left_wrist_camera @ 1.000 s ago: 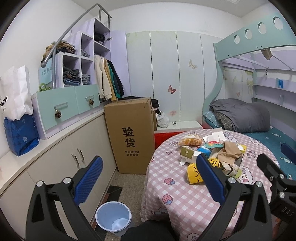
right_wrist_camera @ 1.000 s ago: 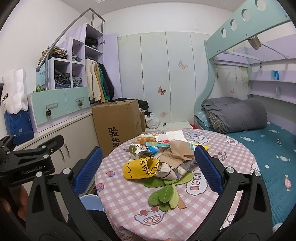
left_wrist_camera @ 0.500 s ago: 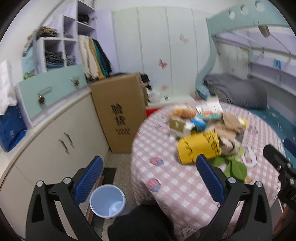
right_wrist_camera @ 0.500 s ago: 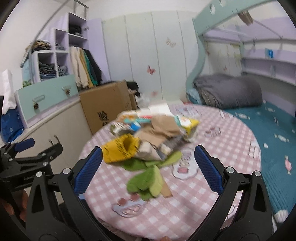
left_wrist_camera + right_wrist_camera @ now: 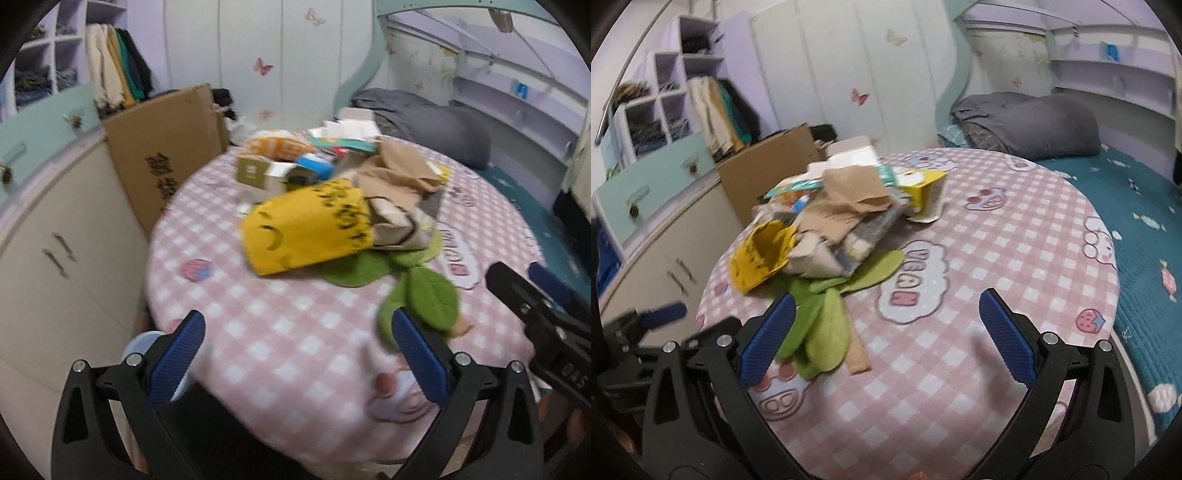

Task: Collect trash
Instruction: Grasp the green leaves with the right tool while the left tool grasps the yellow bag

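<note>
A pile of trash lies on a round table with a pink checked cloth [image 5: 280,332] [image 5: 1015,236]. It holds a yellow paper bag [image 5: 310,229] [image 5: 761,254], brown paper [image 5: 399,173] [image 5: 849,195], small boxes [image 5: 258,171], a yellow carton [image 5: 925,195] and green leaves [image 5: 428,295] [image 5: 823,325]. My left gripper [image 5: 295,350] is open and empty over the table's near edge. My right gripper [image 5: 884,332] is open and empty just above the leaves. A small blue bin [image 5: 142,341] peeks out by the left finger.
A tall cardboard box [image 5: 166,155] [image 5: 768,170] stands behind the table beside white cabinets [image 5: 55,240]. A bunk bed with grey bedding [image 5: 436,125] [image 5: 1027,125] and a teal sheet [image 5: 1145,229] lies to the right. The other gripper shows at each view's edge.
Both grippers have moved forward and down toward the table, so the trash pile looks much closer. The jaws stayed open and empty.
</note>
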Available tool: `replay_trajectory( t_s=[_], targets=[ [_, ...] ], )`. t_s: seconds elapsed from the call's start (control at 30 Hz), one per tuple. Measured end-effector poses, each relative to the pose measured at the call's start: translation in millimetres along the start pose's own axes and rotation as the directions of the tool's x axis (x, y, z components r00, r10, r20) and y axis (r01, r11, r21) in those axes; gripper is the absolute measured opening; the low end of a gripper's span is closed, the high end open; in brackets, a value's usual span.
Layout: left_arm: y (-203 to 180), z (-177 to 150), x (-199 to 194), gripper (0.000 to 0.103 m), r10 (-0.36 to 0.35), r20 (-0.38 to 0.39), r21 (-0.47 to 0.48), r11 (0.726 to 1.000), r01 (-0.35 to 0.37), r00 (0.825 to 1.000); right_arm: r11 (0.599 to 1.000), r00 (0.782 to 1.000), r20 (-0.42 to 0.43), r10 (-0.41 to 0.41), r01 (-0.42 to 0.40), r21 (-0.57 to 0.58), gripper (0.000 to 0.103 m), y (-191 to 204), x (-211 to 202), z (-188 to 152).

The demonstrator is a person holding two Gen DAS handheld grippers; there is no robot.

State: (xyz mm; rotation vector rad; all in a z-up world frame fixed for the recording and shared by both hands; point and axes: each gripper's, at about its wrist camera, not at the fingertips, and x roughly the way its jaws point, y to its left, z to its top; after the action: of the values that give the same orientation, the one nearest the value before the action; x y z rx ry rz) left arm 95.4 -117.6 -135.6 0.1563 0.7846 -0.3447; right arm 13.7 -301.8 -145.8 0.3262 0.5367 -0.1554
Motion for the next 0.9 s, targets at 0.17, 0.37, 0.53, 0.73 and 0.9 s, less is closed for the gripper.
replay_trajectory(
  t_s=[0.17,0.37,0.53,0.73,0.9],
  targets=[
    [-17.0,6.6,9.3,0.099,-0.014,-0.003,0.036,0.999,0.014,1.0,0.999,1.0,-0.014,-0.003,0.004,0.038,0.097,-18.6,4.1,7.1],
    [13.2,16.1,9.8,0.099,0.052,0.015,0.026,0.998,-0.052,0.999,0.995,0.988,-0.119,0.1,-0.101,-0.004,0.097,0.6,29.9,14.8],
    [36.8,26.8,5.1,0.099,0.022,0.014,-0.039,0.999,-0.022,1.0,0.987,0.968,-0.219,0.126,-0.144,-0.067,0.085,28.2,56.0,13.6],
    [24.4,46.5,8.7,0.099,0.006,0.032,-0.084,0.996,-0.004,0.999,0.981,0.962,-0.263,0.07,-0.114,-0.156,0.031,41.2,70.2,8.5],
    [-7.0,64.4,28.3,0.099,0.084,0.023,-0.028,0.996,-0.083,0.996,0.984,0.958,-0.269,0.096,-0.133,-0.123,0.026,29.3,67.0,10.4]
  ],
)
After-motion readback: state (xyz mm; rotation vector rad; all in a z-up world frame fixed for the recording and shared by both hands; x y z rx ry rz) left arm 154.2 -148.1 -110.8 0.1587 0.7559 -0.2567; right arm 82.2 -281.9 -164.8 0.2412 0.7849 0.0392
